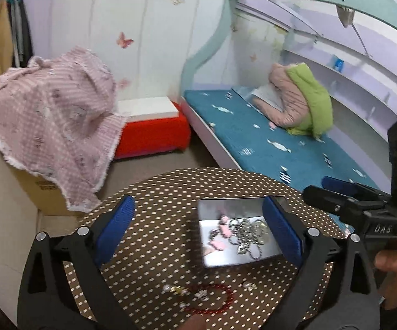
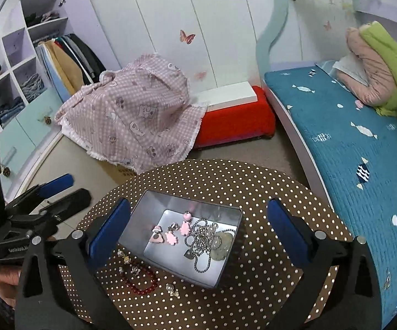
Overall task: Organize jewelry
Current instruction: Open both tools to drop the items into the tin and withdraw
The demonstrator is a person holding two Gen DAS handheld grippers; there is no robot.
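A: Your left gripper point(image 1: 198, 233), black with blue pads, is spread wide over the round brown table with white dots point(image 1: 170, 192), nothing between its jaws. Your right gripper point(image 2: 198, 233) is spread just as wide and just as empty.

B: And the jewelry?

A: Most of it lies in the shallow rectangular silver tin point(image 2: 181, 236) on the table. Your right view looks straight into it: four pink charms point(image 2: 170, 233) and one tangle of silver ball chain point(image 2: 202, 238) beside them. Your left view blurs these, and its right pad covers the tin's right edge.

B: Anything outside the tin?

A: One dark red bead bracelet point(image 2: 140, 283) on the table just before the tin, with a few small pale charms point(image 2: 172, 290) near it.
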